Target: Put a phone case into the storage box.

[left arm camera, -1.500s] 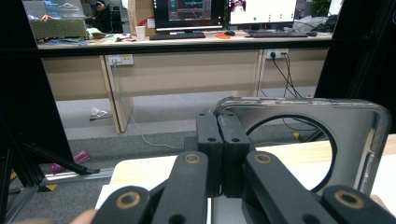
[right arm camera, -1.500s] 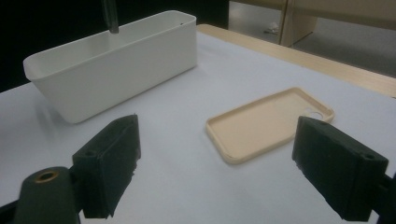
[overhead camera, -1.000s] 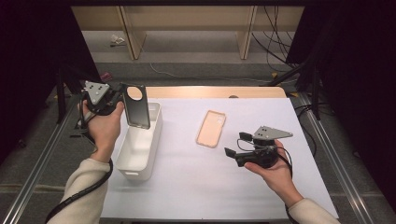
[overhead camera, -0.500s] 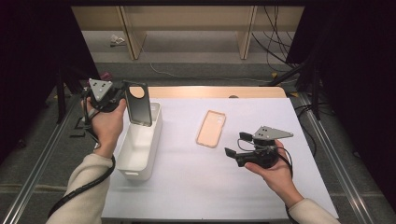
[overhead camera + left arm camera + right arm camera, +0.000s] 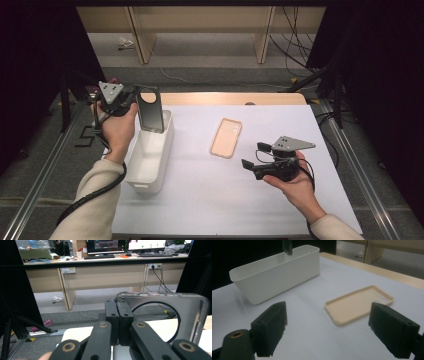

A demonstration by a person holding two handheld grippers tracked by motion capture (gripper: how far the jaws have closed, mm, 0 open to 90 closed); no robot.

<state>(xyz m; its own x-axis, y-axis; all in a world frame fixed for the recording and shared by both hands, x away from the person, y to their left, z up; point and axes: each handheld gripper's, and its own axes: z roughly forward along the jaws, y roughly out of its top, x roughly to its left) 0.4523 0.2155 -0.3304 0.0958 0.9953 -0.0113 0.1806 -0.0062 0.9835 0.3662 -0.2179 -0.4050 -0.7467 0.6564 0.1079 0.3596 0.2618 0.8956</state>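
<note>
A table [image 5: 280, 200] with a white top and a pale wooden strip along its far edge carries two things. A white bin [image 5: 149, 160] stands lengthwise along the left side, near the edge. A peach phone case [image 5: 226, 138] lies flat near the middle, hollow side up, well apart from the bin.

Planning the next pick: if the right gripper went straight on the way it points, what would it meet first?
Probably the tan phone case, lying flat on the table ahead between the open jaws of the right gripper; the white bin sits farther off to one side.
</note>
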